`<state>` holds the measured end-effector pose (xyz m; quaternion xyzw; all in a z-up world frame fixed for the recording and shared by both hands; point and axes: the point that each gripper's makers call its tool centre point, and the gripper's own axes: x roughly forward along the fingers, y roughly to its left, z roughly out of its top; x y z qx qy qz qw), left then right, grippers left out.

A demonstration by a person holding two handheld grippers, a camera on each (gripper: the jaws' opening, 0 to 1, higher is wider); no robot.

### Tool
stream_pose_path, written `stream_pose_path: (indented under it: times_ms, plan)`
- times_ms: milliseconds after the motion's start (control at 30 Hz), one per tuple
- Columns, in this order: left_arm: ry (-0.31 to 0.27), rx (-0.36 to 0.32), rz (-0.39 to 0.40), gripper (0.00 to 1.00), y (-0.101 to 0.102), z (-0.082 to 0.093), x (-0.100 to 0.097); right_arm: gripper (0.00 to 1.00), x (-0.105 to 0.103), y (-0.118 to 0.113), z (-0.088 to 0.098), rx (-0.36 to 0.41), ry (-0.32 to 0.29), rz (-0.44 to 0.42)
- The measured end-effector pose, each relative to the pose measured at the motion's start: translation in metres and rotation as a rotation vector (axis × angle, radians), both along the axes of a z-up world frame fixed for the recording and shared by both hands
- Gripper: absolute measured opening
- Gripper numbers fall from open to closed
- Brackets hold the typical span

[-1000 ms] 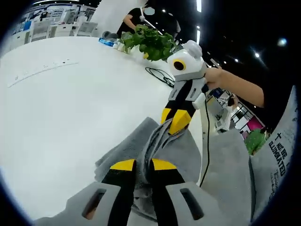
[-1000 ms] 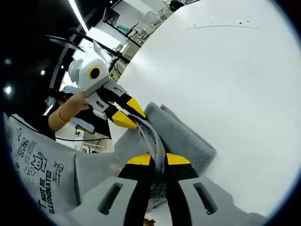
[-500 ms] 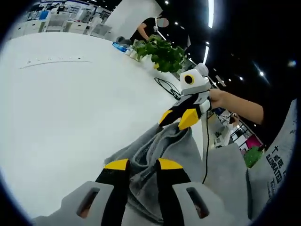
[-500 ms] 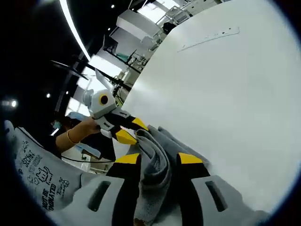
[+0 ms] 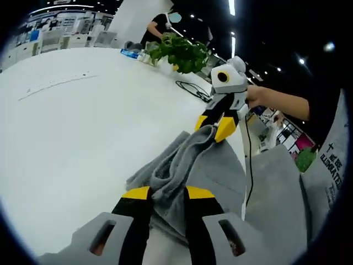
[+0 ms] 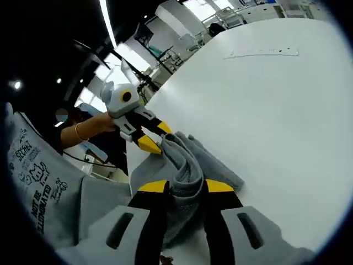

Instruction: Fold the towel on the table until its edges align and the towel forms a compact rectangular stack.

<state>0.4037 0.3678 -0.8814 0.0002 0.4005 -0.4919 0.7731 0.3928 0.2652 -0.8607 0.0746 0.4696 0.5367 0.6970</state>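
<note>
A: Where's the towel (image 5: pixel 182 165)?

B: Lower centre of the left gripper view, bunched in a ridge on the white worktop (image 5: pixel 71 127), strung between the two tools. The left hand-held gripper (image 5: pixel 168 192) has its jaws somewhat apart with cloth lying between them; I can't tell if they truly bite. The right hand-held gripper (image 6: pixel 186 186) looks the same, fabric heaped between parted jaws.

A: So the risk?

B: A corner slipping free if either is lifted, I'd say. Loose hold, thick terry. Then the fold lands crooked and the edges won't align.

A: Anything else?

B: The two tools are near each other; the bunched middle could get trapped under the fold.
</note>
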Motion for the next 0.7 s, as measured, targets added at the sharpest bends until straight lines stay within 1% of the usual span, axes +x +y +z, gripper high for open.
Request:
stream_pose_path:
  times_ms: [67, 100, 133, 167, 233, 333, 433, 467, 533, 567, 633, 667, 700]
  plan:
    - [-0.008, 0.018, -0.009, 0.22, -0.001, -0.001, -0.001, 0.22, 0.000, -0.001, -0.004, -0.036, -0.034, 0.028]
    - [-0.023, 0.031, -0.010, 0.21, -0.001, -0.002, 0.001, 0.20, -0.001, -0.001, -0.004, -0.047, -0.044, 0.036]
    - [-0.028, 0.037, -0.008, 0.19, -0.001, -0.003, 0.002, 0.19, 0.000, -0.001, -0.005, -0.051, -0.049, 0.035]
    - [-0.038, 0.048, 0.002, 0.18, -0.001, -0.003, 0.003, 0.17, 0.005, -0.002, -0.007, -0.063, -0.071, 0.031]
    - [-0.042, 0.049, 0.024, 0.15, 0.000, -0.003, 0.006, 0.13, 0.006, -0.002, -0.009, -0.076, -0.065, 0.021]
    - [-0.025, 0.064, 0.051, 0.13, 0.001, -0.007, 0.007, 0.10, 0.010, -0.004, -0.015, -0.089, -0.052, -0.011]
    - [-0.029, 0.081, 0.064, 0.11, 0.002, -0.009, 0.008, 0.10, 0.011, -0.007, -0.022, -0.116, -0.045, -0.042]
    - [-0.027, 0.093, 0.082, 0.11, 0.002, -0.010, 0.009, 0.10, 0.012, -0.007, -0.025, -0.127, -0.044, -0.051]
    - [-0.036, 0.114, 0.088, 0.11, 0.001, -0.011, 0.009, 0.09, 0.013, -0.009, -0.030, -0.148, -0.045, -0.071]
    - [-0.046, 0.139, 0.093, 0.11, 0.002, -0.014, 0.010, 0.09, 0.012, -0.008, -0.032, -0.156, -0.048, -0.070]
    - [-0.059, 0.159, 0.089, 0.10, 0.001, -0.016, 0.009, 0.09, 0.013, -0.009, -0.035, -0.184, -0.076, -0.061]
    - [-0.075, 0.179, 0.081, 0.09, 0.000, -0.019, 0.009, 0.09, 0.012, -0.008, -0.037, -0.201, -0.095, -0.053]
    - [-0.083, 0.193, 0.079, 0.09, 0.000, -0.020, 0.009, 0.09, 0.012, -0.007, -0.038, -0.204, -0.108, -0.051]
